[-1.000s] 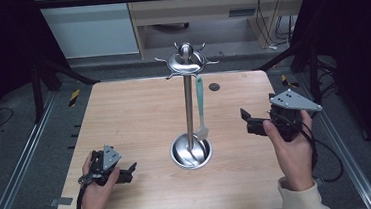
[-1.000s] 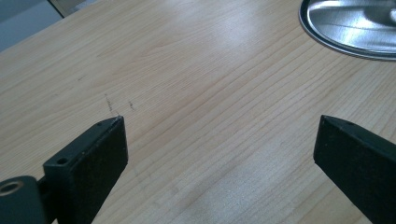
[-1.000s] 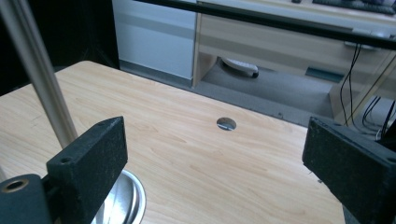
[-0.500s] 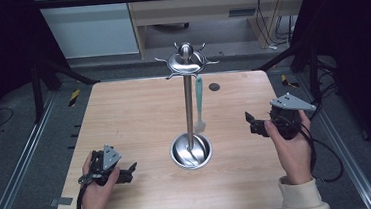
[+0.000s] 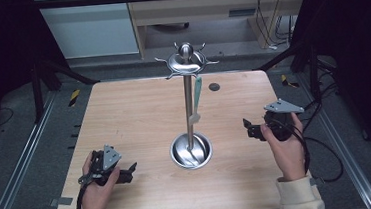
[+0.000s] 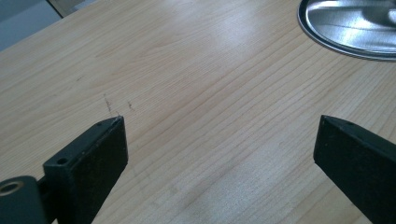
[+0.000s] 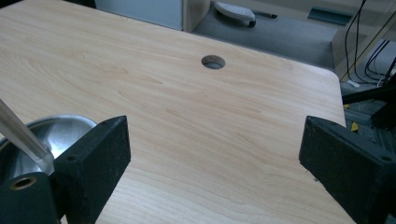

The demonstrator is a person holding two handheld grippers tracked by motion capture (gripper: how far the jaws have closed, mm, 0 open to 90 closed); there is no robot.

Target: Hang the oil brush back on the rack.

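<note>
- The tall polished steel utensil stand [image 5: 189, 109] sits at the middle of the light wooden table [image 5: 134, 113]: a round dish base, an upright pole, and a hooked crown on top.
- A pale green utensil with a white end [image 5: 196, 99] hangs from a hook on the crown, just at 3 o'clock of the pole, its lower end above the dish.
- Your left gripper [image 5: 121, 173] lies low at 8 o'clock of the stand's base, near the table's front edge. Its jaws are spread wide with nothing between them but bare wood.
- In the left gripper view [image 6: 219, 154], the rim of the steel dish [image 6: 348, 25] lies at 1 o'clock, well ahead of the jaws and clear of them.
- Your right gripper [image 5: 249, 128] is at 3 o'clock of the base, pointing at the stand, near it but apart. Its jaws are released wide and empty.
- In the right gripper view [image 7: 212, 154], the dish and pole [image 7: 23, 135] sit at 9 o'clock, beside the left-hand jaw and outside the gap.
- A round hole in the tabletop [image 7: 213, 61] lies at 12 o'clock of those jaws.
</note>
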